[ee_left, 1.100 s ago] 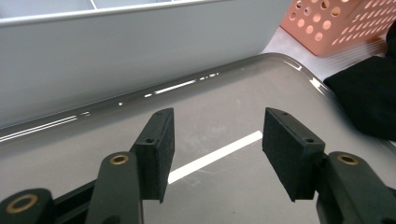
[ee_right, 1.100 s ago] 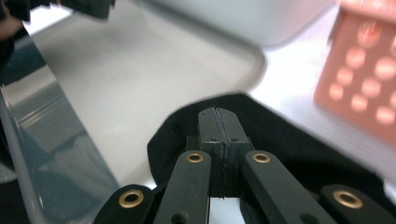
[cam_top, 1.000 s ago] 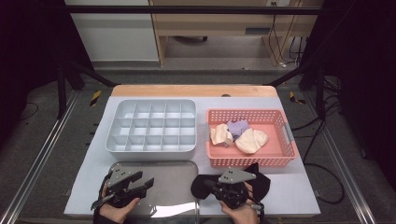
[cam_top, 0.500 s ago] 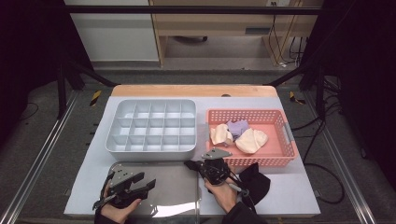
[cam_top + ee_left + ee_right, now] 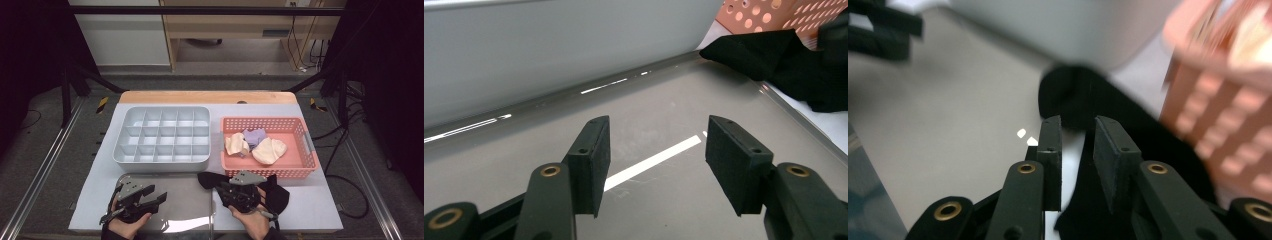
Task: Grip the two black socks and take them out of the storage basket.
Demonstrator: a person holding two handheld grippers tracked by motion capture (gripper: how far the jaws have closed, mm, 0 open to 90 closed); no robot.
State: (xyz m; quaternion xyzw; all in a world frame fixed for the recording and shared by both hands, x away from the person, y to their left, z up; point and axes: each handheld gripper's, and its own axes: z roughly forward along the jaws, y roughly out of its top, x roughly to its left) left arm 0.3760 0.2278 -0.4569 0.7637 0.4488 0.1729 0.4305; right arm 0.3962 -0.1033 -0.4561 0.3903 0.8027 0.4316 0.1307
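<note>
Your right gripper [image 5: 231, 191] has swung the black cloth [image 5: 272, 192] leftward since half a second ago; its jaws nearly meet on the cloth, which lies on the counter [image 5: 310, 212] before the pink basket [image 5: 300, 170]. Your left gripper [image 5: 150, 199] rests open.

Desk [image 5: 320, 210], pale top with a wooden strip at the far edge. On it: grey compartment tray [image 5: 162, 135], pink basket [image 5: 270, 147] just beside it, black cloth [image 5: 272, 192] and glossy sheet [image 5: 180, 200] at the near edge.

High view overhead, gripper views close, low
</note>
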